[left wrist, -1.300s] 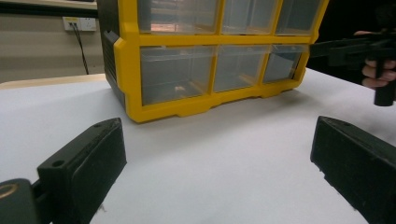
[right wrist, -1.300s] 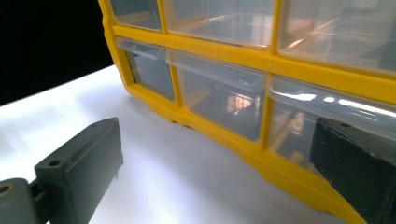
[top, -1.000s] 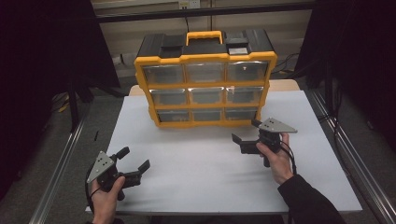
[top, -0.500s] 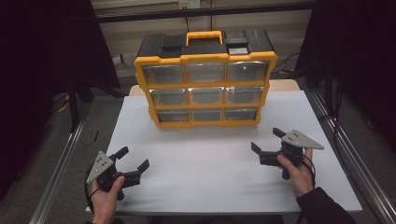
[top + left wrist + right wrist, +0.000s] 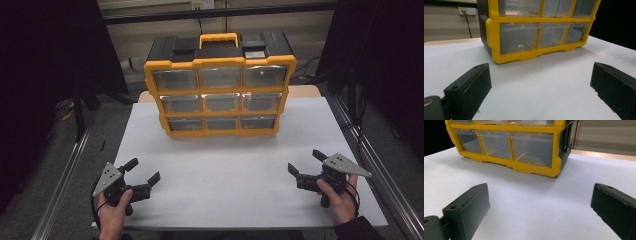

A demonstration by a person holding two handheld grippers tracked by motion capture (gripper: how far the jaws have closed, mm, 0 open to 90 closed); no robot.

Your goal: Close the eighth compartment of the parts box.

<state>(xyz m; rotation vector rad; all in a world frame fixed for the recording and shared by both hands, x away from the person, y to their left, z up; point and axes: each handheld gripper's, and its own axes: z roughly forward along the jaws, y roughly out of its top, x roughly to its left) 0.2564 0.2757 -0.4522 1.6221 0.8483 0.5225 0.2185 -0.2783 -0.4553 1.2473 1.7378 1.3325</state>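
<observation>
The yellow drawer box (image 5: 220,85) stands at the far side of the white table (image 5: 225,185), with all 9 drawers shut. The left gripper (image 5: 141,173) and right gripper (image 5: 303,164) rest near the front edge, jaws wide apart, holding nothing. No drawer work looks started.

Dim room, dark at both sides; the white table (image 5: 225,195) is evenly lit, with perhaps slight blur in the close jaws.

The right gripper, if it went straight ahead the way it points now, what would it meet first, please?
Probably the yellow drawer cabinet, near its bottom-row corner drawer; the white table between looks bare. The right gripper is open.
</observation>
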